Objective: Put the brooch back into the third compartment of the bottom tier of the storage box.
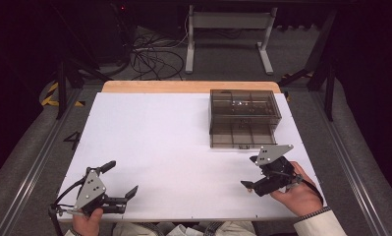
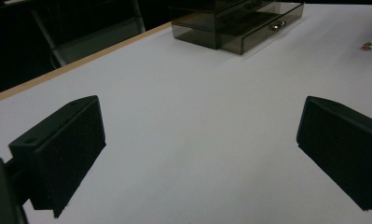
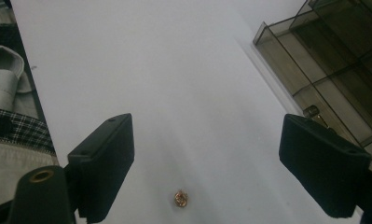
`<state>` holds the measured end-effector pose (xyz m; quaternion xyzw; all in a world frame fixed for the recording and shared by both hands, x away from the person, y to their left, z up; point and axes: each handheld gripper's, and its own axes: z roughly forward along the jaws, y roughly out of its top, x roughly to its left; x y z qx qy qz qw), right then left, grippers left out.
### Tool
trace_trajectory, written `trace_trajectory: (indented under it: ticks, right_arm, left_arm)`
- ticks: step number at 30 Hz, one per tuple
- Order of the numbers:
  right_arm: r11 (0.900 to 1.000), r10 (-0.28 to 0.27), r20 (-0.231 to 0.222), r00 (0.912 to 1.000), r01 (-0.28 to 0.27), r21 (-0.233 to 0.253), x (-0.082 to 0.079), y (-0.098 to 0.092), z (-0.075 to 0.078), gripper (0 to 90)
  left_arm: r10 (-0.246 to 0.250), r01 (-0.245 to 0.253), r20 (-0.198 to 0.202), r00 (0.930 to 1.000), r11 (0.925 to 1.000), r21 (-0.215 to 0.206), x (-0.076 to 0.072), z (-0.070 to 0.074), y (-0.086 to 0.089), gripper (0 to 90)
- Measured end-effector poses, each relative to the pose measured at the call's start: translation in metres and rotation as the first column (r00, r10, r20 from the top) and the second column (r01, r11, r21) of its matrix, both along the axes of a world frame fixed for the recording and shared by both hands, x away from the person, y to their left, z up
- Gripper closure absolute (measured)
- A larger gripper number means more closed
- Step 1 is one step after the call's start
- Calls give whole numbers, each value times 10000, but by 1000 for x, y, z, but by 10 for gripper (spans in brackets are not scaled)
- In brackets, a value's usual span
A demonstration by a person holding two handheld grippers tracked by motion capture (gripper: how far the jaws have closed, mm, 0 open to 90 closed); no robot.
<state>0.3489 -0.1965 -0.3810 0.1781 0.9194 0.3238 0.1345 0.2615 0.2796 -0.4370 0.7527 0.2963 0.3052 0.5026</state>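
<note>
The right hand-held gripper is hovering low over the near right part of the white tabletop in the high view, its jaws spread apart and grasping nothing, with the person's hand behind it. The left hand-held gripper is waiting at the near left corner, likewise spread and empty. A smoky clear drawer box is sitting at the far right, its lower drawer pulled out toward the person.

In the left gripper view, the two black jaws are standing wide over bare white surface; the drawer box is lying far ahead, and a tiny coppery piece is resting well to its right.

In the right gripper view, the jaws are bracketing that small coppery piece, which is lying on the tabletop between them but closer to the camera end, untouched. The open drawer is showing at the upper right.

The step in hand looks like the approach for picking up the piece. The next move probably calls for lowering, centring the jaws on so small an object, and closing gently before carrying it toward the drawer.
</note>
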Motion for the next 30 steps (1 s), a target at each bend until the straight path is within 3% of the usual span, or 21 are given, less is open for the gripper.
trace_trajectory:
  ticks: [15,30]
  right_arm:
    - [9900,198,-391,9990,-251,-1391,-1,6,-11,245]
    - [9629,272,-1224,9921,-589,-2633,2,11,-25,343]
  left_arm:
    - [2,-2,-8,10000,10000,17,0,0,0,18]
    - [26,-26,-2,10000,10000,6,0,0,0,18]
